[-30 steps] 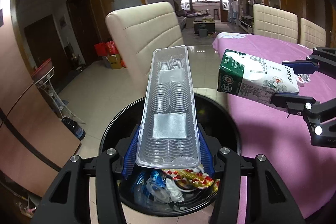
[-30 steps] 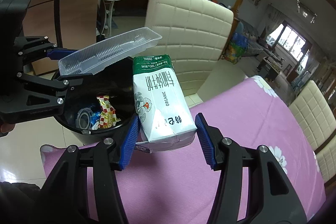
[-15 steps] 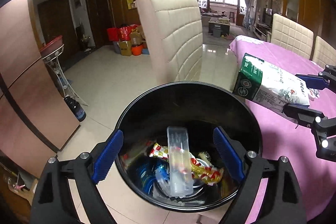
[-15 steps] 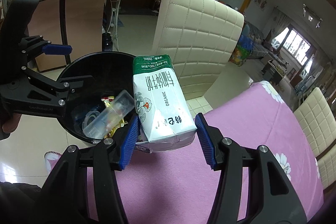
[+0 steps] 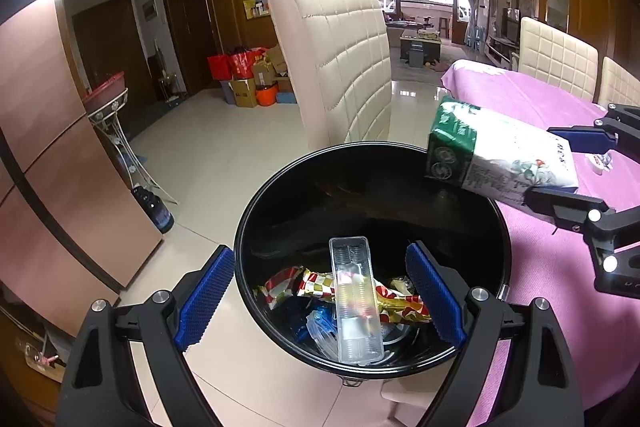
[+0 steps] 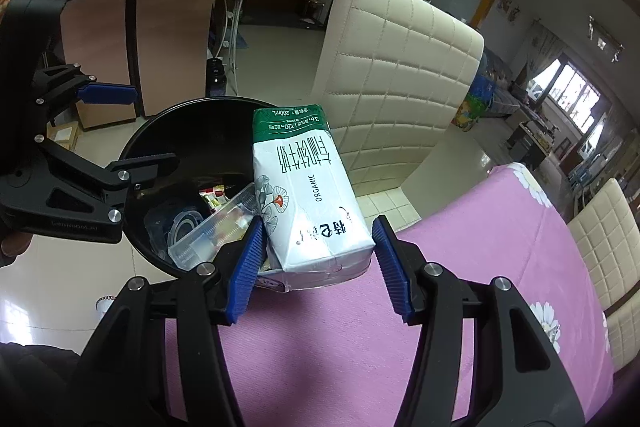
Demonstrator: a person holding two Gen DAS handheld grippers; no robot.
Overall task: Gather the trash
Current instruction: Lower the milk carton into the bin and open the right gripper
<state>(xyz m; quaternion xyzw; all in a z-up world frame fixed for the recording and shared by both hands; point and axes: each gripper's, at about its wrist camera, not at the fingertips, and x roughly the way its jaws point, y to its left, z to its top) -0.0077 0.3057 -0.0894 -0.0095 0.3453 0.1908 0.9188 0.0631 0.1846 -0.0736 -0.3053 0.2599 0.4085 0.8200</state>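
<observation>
Milk carton [image 6: 308, 193], white with a green end, gripped at its base by right gripper [image 6: 316, 267] between blue pads [image 6: 246, 269]; lay centre frame in the right wrist view, green end pointing away, overlapping the bin rim. Same carton [image 5: 500, 157] seen at right of the left wrist view, tilted, green end over the rim, right gripper [image 5: 568, 167] clamped on it from the right edge.

Black round bin [image 5: 288, 331] filled lower centre of the left wrist view; bin [image 6: 160, 123] sat left of centre in the right wrist view. Held inside: clear plastic tray [image 5: 354, 299] lying lengthwise on red-and-gold wrappers [image 5: 316, 283] and clear lids [image 6: 182, 227].

Left gripper [image 5: 320, 297] spread wide and empty above the bin, blue pads [image 5: 206, 297] either side of the tray, not touching it. Left gripper [image 6: 112, 131] seen at left edge of the right wrist view, fingers parted.

Pink tablecloth [image 6: 360, 347] across lower right. Cream padded chair [image 5: 340, 67] behind the bin, upper centre. Brown cabinet [image 5: 36, 147] at left edge.
</observation>
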